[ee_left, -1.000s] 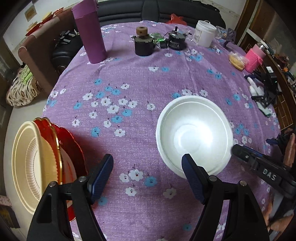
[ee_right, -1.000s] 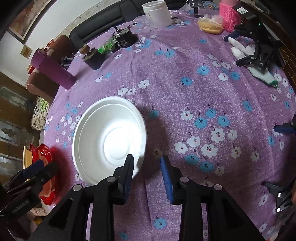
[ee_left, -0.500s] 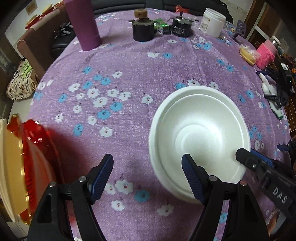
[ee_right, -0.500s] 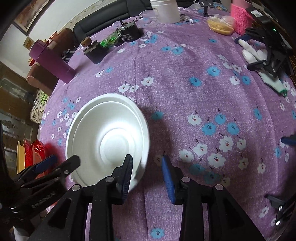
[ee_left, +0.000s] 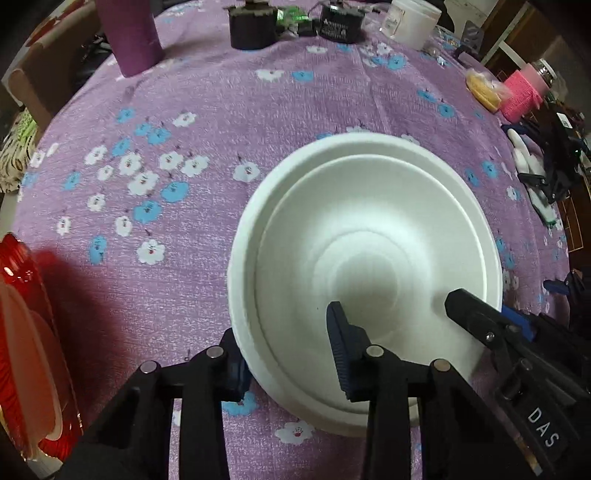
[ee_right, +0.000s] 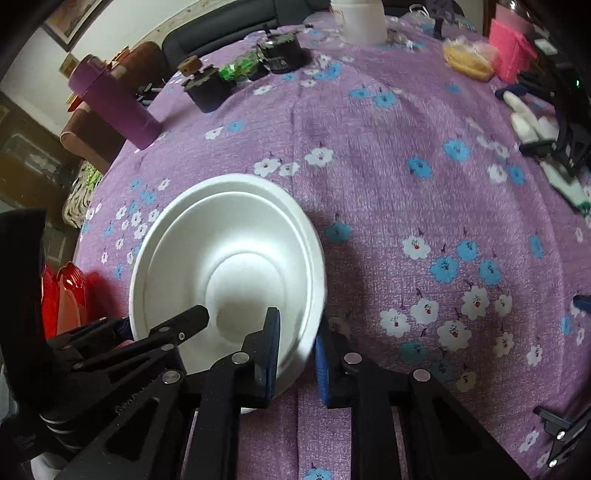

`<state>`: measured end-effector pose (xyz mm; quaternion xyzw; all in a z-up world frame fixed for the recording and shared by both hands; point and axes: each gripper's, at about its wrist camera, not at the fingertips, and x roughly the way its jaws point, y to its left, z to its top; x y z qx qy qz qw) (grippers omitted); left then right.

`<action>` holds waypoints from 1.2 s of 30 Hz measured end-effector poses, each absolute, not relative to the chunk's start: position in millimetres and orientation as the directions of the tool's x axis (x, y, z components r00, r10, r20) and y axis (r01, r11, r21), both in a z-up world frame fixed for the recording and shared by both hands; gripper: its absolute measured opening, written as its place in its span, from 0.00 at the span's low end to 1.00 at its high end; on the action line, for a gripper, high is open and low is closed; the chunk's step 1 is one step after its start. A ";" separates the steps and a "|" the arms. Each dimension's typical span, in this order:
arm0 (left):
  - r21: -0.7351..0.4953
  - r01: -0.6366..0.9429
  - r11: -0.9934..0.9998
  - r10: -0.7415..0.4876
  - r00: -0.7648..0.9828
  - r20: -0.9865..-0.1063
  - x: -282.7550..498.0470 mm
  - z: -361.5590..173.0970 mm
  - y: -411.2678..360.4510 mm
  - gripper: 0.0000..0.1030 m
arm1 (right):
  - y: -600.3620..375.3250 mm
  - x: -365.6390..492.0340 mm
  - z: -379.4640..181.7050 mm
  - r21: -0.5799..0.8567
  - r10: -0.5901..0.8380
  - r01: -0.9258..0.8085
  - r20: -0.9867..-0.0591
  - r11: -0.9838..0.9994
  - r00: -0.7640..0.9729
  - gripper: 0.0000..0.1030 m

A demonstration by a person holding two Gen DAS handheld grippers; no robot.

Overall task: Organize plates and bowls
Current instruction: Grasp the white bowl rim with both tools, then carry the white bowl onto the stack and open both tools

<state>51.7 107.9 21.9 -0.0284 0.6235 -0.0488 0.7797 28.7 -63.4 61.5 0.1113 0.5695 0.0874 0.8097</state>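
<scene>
1. One purple flowered tablecloth (ee_left: pixel 229 122) is seen spread over the round table; a broad stretch of bare cloth lies between the bowls and the clutter along the far edge, and more lies open to the right of the bowls in the right wrist view.
2. Two white foam bowls (ee_left: pixel 369 236), nested one inside the other, are set on the cloth near the close edge.
3. A red plate stack (ee_left: pixel 26 325) with paler plates in it is seen at the table's left edge, well apart from the bowls.
4. The left gripper (ee_left: pixel 291 354) is placed across the near-left rim of the bowls, one finger inside and one outside; its jaws are closing on the wall.
5. The right gripper (ee_right: pixel 295 354) is placed across the near-right rim in the same way, jaws closing, the rim pinched between the blue pads (ee_right: pixel 272 347).
6. A purple tumbler (ee_left: pixel 129 33) is stood upright at the far left edge.
</scene>
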 end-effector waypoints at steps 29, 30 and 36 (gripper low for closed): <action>-0.113 -0.289 0.950 0.061 0.531 -0.845 -35.4 194.9 283.2 0.34 | 104.9 -2.9 200.5 0.293 0.486 -0.432 -0.748 0.853 0.452 0.18; -0.107 -0.300 0.948 0.073 0.530 -0.845 -37.5 194.6 289.2 0.34 | 115.5 -3.8 199.9 0.291 0.493 -0.448 -0.750 0.845 0.442 0.19; -0.067 -0.373 0.925 0.133 0.486 -0.864 -45.2 174.1 328.0 0.34 | 168.7 -6.6 178.3 0.278 0.495 -0.505 -0.787 0.817 0.368 0.19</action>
